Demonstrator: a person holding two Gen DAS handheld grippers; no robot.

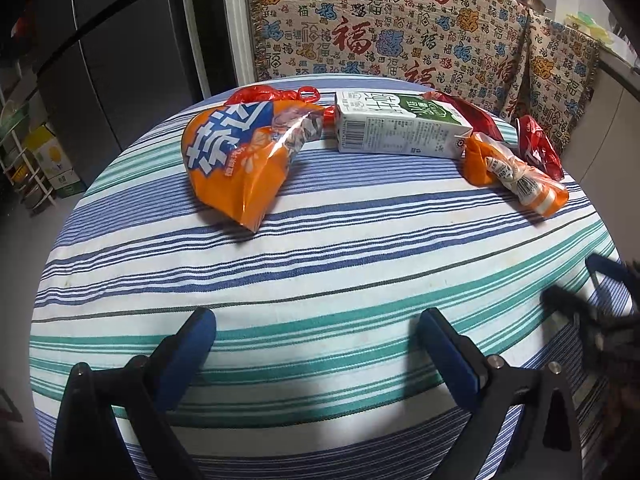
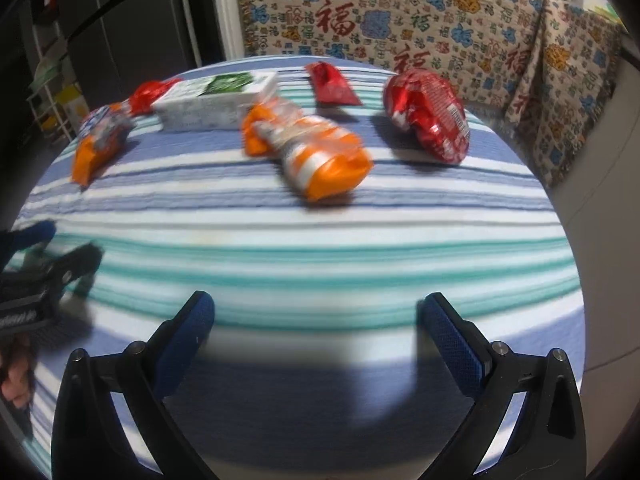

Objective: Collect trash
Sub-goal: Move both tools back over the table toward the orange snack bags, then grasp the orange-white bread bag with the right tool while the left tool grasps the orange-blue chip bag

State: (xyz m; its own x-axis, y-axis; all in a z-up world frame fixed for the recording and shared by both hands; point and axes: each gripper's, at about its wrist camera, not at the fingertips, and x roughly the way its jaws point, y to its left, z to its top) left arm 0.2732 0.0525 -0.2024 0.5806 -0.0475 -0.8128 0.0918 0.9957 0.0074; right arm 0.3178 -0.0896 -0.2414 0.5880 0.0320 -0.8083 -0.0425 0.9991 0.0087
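Trash lies at the far side of a round striped table (image 1: 320,280). A big orange snack bag (image 1: 240,152) is at the left, also in the right wrist view (image 2: 100,140). A white and green milk carton (image 1: 400,128) lies flat, also in the right wrist view (image 2: 216,104). An orange and clear wrapper (image 1: 516,172) lies right of it, also in the right wrist view (image 2: 312,152). Red wrappers (image 2: 428,116) (image 2: 330,84) lie at the right. My left gripper (image 1: 316,332) is open and empty over the near table. My right gripper (image 2: 316,320) is open and empty too.
A patterned cloth (image 1: 400,28) covers furniture behind the table. A dark fridge (image 1: 120,60) and a rack with boxes (image 1: 40,160) stand at the left. The right gripper shows at the right edge of the left wrist view (image 1: 600,300).
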